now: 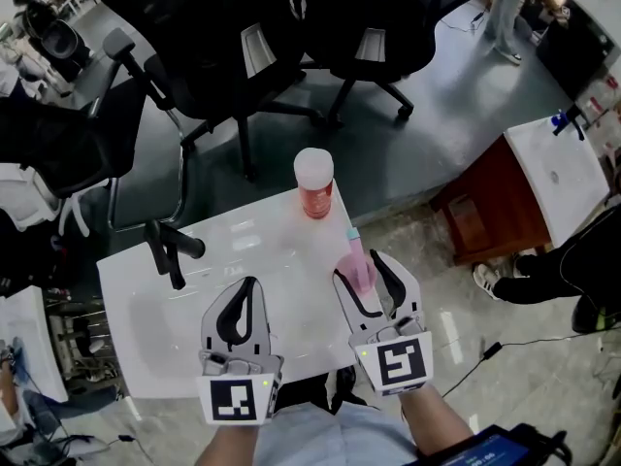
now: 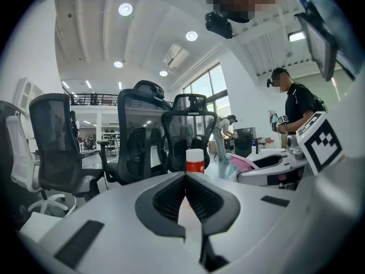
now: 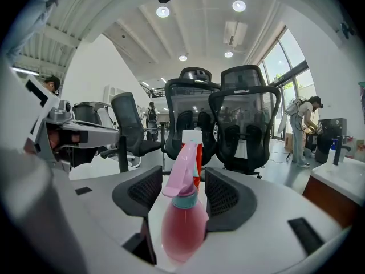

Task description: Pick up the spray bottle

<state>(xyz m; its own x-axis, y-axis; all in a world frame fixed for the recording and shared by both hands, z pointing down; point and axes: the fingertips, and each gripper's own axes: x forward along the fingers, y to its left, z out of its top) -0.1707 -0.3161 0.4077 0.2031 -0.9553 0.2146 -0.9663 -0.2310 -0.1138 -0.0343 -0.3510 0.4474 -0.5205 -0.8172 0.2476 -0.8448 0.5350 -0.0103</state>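
"On the white desk (image 1: pixel 146 309), toward its right edge, what is found?" asks the senior inspector.

"The spray bottle (image 1: pixel 355 260), pink with a teal collar; it stands between the jaws of the right gripper (image 1: pixel 367 284); those jaws are apart, one on each side of the rounded body (image 3: pixel 183 221), and have not clamped it. The right-hand pad looks to be against the body, with a gap at the other; whether the base has left the desk cannot be told."

"And the left gripper (image 1: pixel 248 287)?"

"Its jaws are pressed together with nothing between them (image 2: pixel 183 178); it sits over the desk well apart from the bottle."

"Hazards?"

"In my judgement, three. The body is bulbous and smooth, so a squeeze below its widest part could pop it forward out of the pads; closing with one pad leading could tip it; and it stands near the desk edge, so a slip may send it to the floor. A white-capped red container (image 1: pixel 313 184) stands beyond; a forward push could strike it."
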